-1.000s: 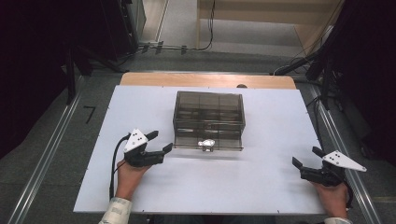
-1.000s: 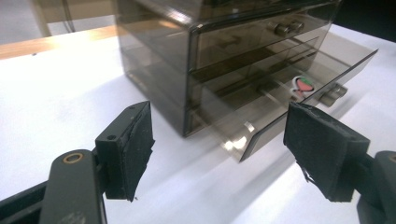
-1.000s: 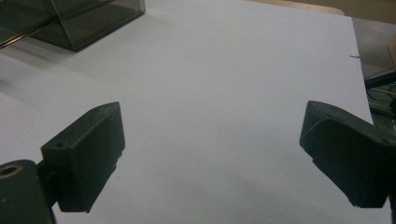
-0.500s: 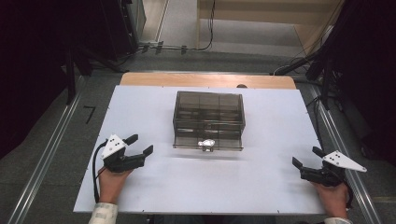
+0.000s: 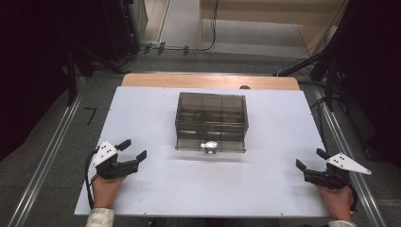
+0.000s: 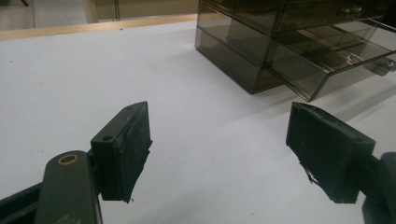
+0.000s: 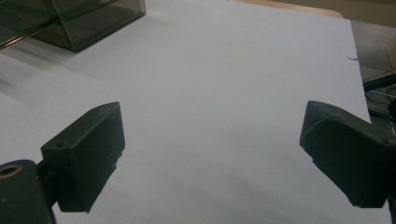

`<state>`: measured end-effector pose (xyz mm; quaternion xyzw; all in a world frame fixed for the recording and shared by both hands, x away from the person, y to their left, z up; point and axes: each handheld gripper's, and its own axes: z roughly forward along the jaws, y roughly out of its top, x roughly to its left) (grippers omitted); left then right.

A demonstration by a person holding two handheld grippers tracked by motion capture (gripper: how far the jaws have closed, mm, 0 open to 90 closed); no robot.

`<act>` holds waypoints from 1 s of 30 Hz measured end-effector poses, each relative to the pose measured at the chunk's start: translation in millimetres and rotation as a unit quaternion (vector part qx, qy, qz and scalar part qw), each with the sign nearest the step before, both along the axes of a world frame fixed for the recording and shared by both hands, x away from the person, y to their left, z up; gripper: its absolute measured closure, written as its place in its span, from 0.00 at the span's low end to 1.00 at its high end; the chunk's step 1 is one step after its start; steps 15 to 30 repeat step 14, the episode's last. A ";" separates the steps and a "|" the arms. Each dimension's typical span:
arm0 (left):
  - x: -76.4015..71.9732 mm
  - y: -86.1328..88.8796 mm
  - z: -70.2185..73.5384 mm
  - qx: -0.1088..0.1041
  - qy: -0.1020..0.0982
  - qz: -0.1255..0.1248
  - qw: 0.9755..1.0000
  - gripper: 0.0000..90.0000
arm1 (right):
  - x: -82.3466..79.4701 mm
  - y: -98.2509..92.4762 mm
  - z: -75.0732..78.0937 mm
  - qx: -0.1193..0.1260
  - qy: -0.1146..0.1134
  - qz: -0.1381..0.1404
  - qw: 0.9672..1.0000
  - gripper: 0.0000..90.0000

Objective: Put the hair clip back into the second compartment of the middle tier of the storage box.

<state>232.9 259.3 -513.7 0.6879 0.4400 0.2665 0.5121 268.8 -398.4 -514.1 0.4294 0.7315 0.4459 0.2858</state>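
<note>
Left gripper (image 5: 134, 150) has pulled back from the front of the smoked-plastic drawer box (image 5: 211, 116) toward the near-left corner of the white table (image 5: 198, 189) since the earlier frames; right gripper (image 5: 310, 160) hasn't shifted, parked near-right; drawer box sits at table centre, slightly toward the far side; its bottom drawer (image 5: 211, 144) sticks out a little toward the near edge, with a small silvery handle (image 5: 208, 145) at the front; left jaws stand wide apart with nothing between them, only bare table under them in the left gripper view; right jaws likewise spread wide and empty; both grippers well apart from the box, one each side; looks like a resting pose, hands withdrawn to the near corners so the box stays unobstructed; drawer probably left ajar on purpose, can't tell what's inside through the tinted walls.
</note>
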 end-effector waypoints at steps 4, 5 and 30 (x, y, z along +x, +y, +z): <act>-2.9 9.1 -2.6 -0.004 -0.001 0.016 1.000 0.25 | -0.1 0.1 0.0 0.000 0.001 -0.001 1.000 0.06; -3.6 11.7 -2.6 -0.005 0.000 0.018 1.000 0.25 | 0.0 0.1 0.0 0.000 0.001 0.000 1.000 0.06; -10.7 24.1 -5.4 -0.010 -0.002 0.028 1.000 0.24 | 0.0 -0.1 0.0 0.003 0.004 -0.002 1.000 0.06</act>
